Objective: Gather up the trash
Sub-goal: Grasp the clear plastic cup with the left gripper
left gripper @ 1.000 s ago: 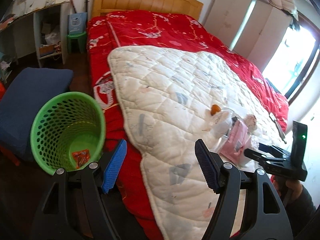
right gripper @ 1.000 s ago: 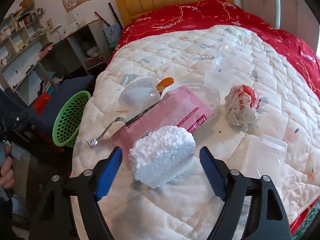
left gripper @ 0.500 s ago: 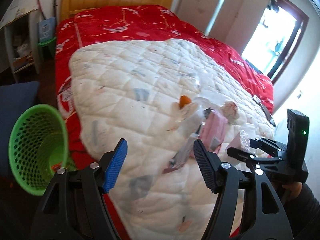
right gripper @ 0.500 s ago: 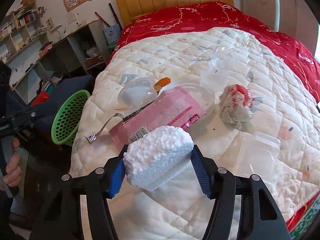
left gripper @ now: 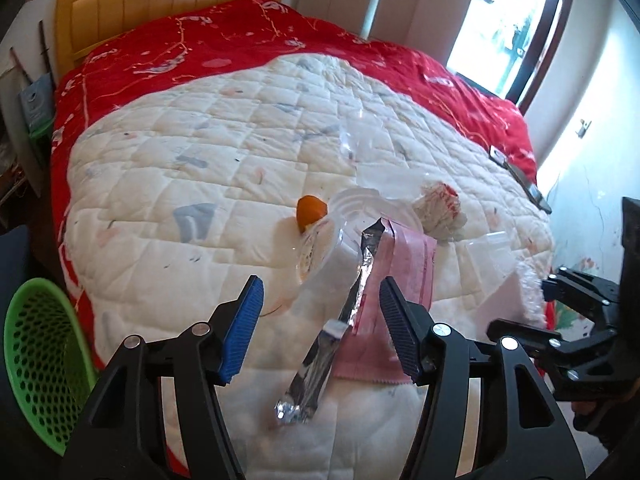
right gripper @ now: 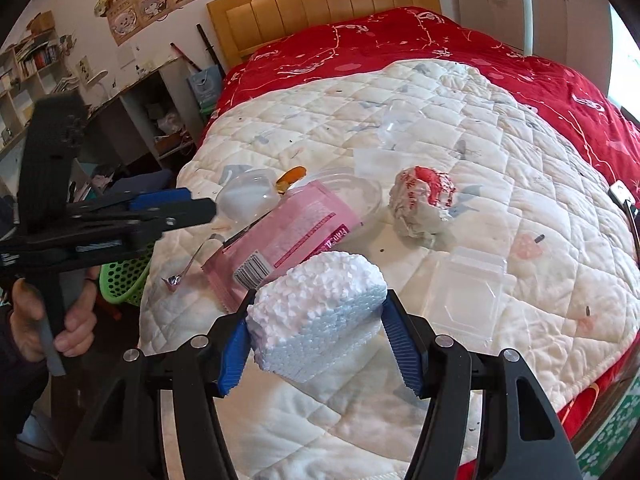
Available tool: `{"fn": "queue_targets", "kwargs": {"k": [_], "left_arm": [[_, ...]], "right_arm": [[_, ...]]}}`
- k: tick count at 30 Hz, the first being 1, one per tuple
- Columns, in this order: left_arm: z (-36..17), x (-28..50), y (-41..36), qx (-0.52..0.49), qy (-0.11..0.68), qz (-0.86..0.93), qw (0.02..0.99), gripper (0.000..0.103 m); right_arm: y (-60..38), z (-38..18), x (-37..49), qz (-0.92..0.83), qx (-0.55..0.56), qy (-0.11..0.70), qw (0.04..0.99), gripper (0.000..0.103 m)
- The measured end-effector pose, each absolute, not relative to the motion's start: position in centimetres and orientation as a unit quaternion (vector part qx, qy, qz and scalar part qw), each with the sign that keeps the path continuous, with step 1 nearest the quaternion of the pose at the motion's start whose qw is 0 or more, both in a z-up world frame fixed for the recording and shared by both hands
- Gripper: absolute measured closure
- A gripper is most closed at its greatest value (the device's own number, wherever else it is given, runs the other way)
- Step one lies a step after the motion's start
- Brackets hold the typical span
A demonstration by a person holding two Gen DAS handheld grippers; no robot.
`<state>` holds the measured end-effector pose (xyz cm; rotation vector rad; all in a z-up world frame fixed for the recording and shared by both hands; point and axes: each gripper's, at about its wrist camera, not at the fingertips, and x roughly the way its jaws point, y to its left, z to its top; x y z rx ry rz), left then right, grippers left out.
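Note:
Trash lies on the white quilt (left gripper: 208,184). My left gripper (left gripper: 320,304) hovers over a pink pouch (left gripper: 404,268) with a silver foil strip (left gripper: 320,356); its jaws are closing, with both between them but untouched. From the right wrist view the left gripper (right gripper: 188,210) shows side-on. My right gripper (right gripper: 316,320) is shut on a white foam block (right gripper: 320,304), held just above the quilt; the foam block (left gripper: 528,292) also shows beside the right gripper (left gripper: 560,304). A green mesh basket (left gripper: 40,352) stands on the floor at the left.
Around the pouch lie an orange peel (left gripper: 310,210), a clear plastic lid (left gripper: 320,248), a crumpled red-and-white paper (right gripper: 424,204) and a clear plastic box (right gripper: 464,292). A red cover (right gripper: 400,48) spreads toward the headboard. A desk with shelves (right gripper: 152,108) stands left of the bed.
My left gripper swung from the basket side over to the pouch, its jaws narrowing. My right gripper shut on the foam block and raised it a little.

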<state>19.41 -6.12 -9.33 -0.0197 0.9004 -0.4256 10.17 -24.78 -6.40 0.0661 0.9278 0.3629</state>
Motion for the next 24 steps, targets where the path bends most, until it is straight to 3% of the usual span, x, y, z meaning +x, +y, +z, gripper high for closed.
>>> {"fn": "queue_targets", "kwargs": {"k": [7, 11, 14, 24], "left_arm": [[-10.6, 20.8, -7.6, 0.008, 0.438, -0.214, 0.873, 0.044], [-11.3, 21.4, -7.8, 0.009, 0.444, -0.215, 0.87, 0.065], [-11.3, 21.5, -7.5, -0.004, 0.44, -0.218, 0.871, 0.075], [-9.0, 19.8, -4.2, -0.044, 0.415, -0.196, 0.887, 0.075]], "right_arm": [[-24.9, -6.7, 10.4, 0.167, 0.036, 0.449, 0.877, 0.044], [-24.9, -6.8, 10.4, 0.167, 0.037, 0.45, 0.877, 0.043], [-24.8, -6.8, 10.4, 0.165, 0.034, 0.449, 0.877, 0.043], [-23.4, -5.2, 9.8, 0.176, 0.023, 0.436, 0.882, 0.043]]}}
